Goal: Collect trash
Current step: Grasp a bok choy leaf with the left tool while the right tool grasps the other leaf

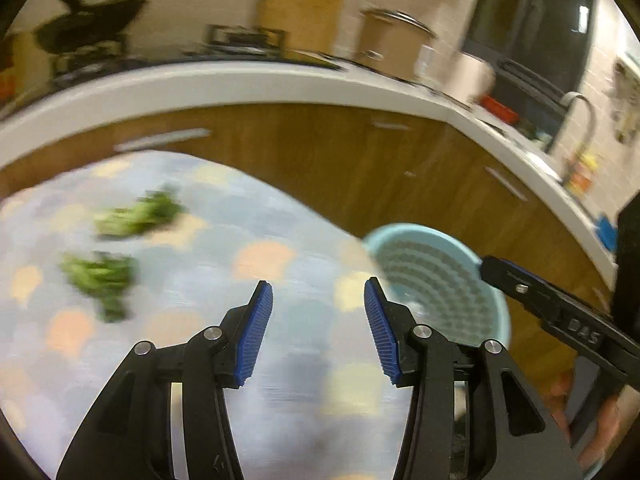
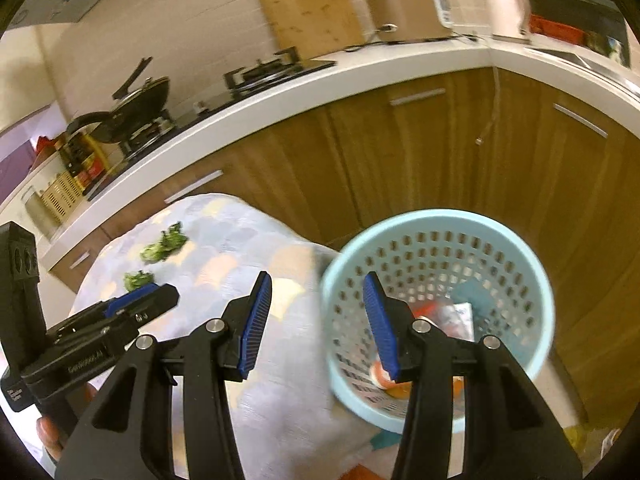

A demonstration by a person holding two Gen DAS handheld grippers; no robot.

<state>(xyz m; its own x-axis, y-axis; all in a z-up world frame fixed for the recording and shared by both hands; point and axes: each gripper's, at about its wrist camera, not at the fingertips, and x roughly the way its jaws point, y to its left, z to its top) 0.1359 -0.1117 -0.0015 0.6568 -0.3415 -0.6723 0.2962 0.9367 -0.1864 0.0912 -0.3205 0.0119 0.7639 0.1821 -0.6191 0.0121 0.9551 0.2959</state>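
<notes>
Both the left gripper and the right gripper stand open and empty. The basket sits beside the table's right edge, handy for drops. Two green scraps await near its far edge.

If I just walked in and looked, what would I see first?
First the light blue basket full of holes, standing beside the table's right edge with wrappers at its bottom. Next, two green leafy scraps lying on the pastel spotted tablecloth, toward its far left. Close up, the left gripper and the right gripper both stand open with blue pads and hold nothing.
</notes>
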